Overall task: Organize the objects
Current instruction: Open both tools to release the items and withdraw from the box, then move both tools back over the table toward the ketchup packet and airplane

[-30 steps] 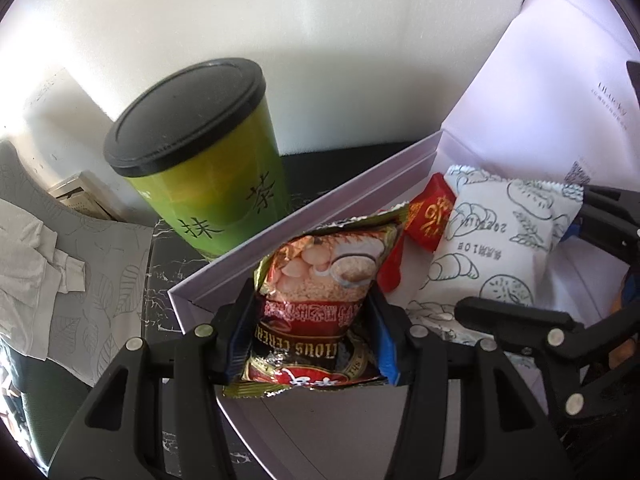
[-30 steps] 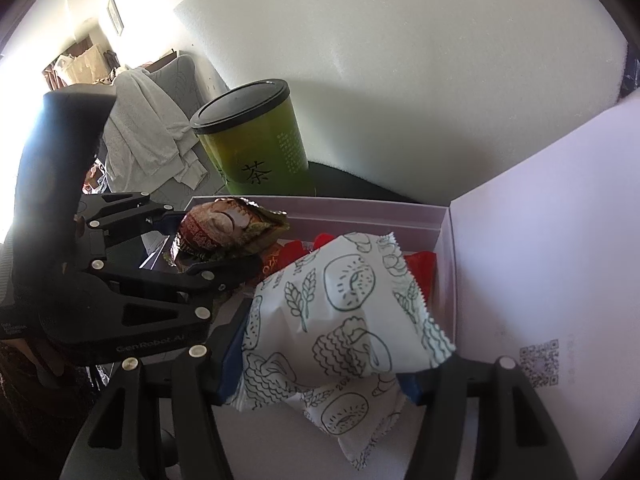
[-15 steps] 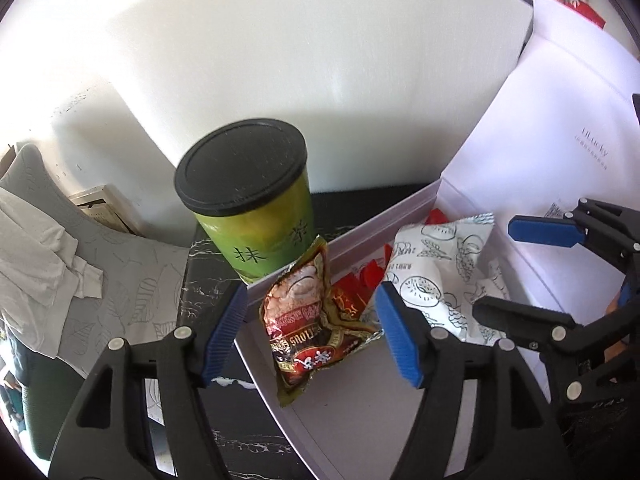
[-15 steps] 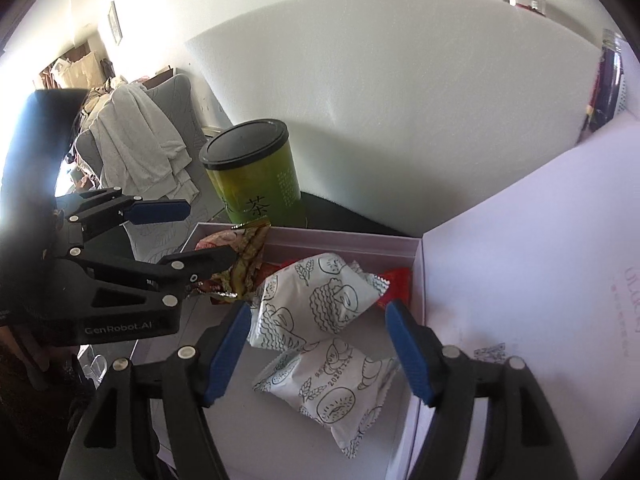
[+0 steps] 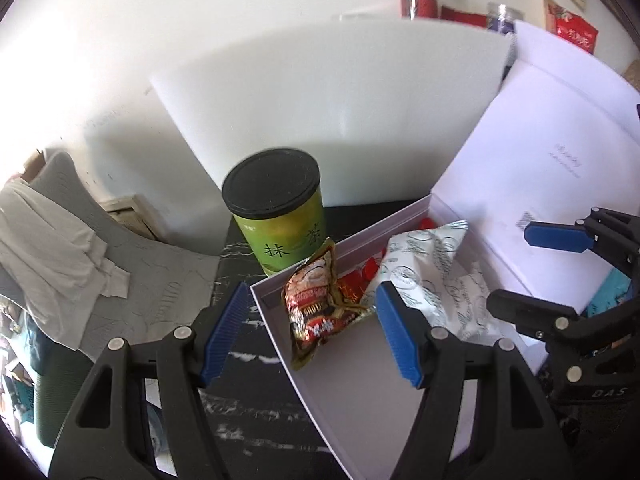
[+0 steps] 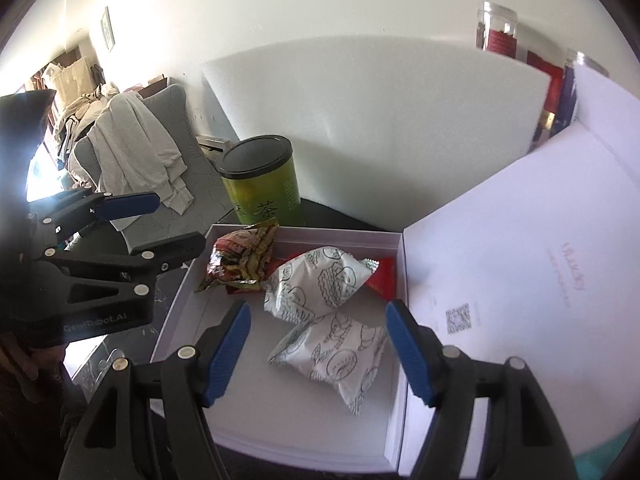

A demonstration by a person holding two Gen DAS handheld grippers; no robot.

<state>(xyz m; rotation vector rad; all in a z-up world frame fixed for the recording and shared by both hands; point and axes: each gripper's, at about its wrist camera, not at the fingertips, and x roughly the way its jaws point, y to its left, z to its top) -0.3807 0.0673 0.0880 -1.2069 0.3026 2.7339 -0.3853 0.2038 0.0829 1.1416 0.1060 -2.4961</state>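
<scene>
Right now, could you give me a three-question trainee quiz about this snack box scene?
1. True or false: the green tea canister stands inside the white box.
2. How many white patterned snack packets lie in the box?
3. The red cereal packet is: A) clamped by the left gripper fingers, B) lying in the box, C) on the chair.

Key: 1 false; 2 two; 3 B.

The near half of the white box [image 6: 280, 412] floor lies bare, open from above. Its far half is crowded by snack packets [image 6: 320, 284]. The raised lid [image 6: 520, 280] walls the right; a green canister [image 6: 262, 184] stands just beyond the far wall.
</scene>
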